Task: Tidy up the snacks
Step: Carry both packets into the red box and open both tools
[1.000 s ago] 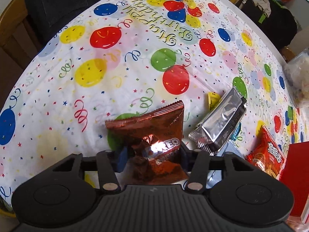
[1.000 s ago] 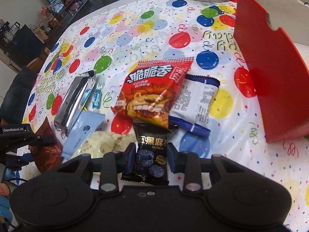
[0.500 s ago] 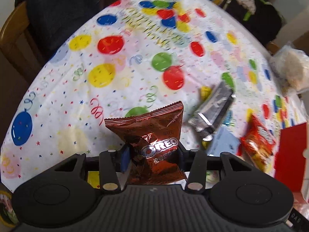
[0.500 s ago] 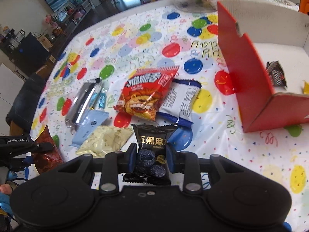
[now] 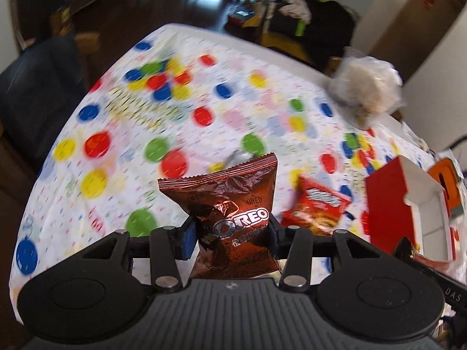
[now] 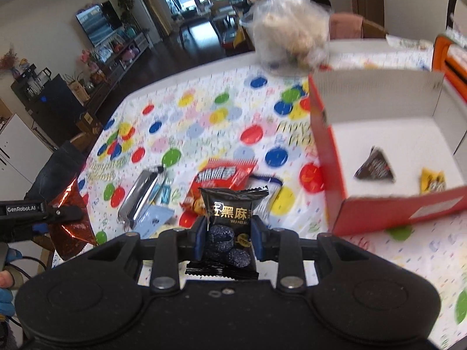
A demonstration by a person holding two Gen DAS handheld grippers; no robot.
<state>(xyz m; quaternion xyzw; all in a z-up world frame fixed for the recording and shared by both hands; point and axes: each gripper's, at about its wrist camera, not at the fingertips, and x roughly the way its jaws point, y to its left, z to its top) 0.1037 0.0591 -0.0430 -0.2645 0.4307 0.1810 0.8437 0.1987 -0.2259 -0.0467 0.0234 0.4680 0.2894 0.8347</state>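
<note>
Left of the red box (image 6: 391, 213), the left gripper (image 5: 230, 234) has its jaws clenched on the Oreo packet (image 5: 230, 218), held clear above the surface (image 5: 204, 134). Nearer the box, the right gripper (image 6: 229, 240) jaws grasp the black sesame packet (image 6: 230, 218). Both packets look light, crinkly and slippery; a mid-body pinch likely suits, gently, since the contents seem crushable.

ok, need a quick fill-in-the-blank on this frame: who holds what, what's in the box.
1. The left hand-held gripper is shut on the ____ packet.
2. The right hand-held gripper grips a ____ sesame snack packet.
3. The red cardboard box already holds ____ small packets.
4. The silver foil packet lies on the ____.

Missing: Oreo; black; two; tablecloth
</note>
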